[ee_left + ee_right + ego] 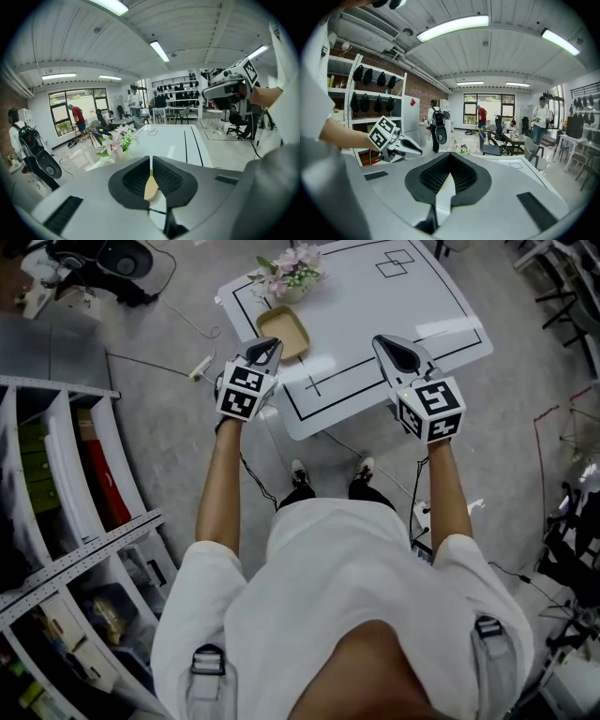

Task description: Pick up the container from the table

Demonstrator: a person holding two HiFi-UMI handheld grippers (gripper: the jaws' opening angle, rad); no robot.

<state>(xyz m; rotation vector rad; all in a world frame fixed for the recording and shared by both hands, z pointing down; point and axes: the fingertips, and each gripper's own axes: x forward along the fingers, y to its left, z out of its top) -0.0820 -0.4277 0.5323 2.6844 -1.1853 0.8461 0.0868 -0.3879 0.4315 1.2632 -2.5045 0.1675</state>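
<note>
A shallow tan container lies on the white table near its front left corner, beside a bunch of pink flowers. My left gripper hovers just over the container's near edge with its jaws together and nothing in them. In the left gripper view only a tan sliver of the container shows under the closed jaws of that gripper. My right gripper is held above the table's front edge, apart from the container. In its own view the right gripper is shut and empty.
Metal shelving stands at the left, and a power strip with cables lies on the floor by the table's corner. Black chairs are at the right. People stand among desks farther back.
</note>
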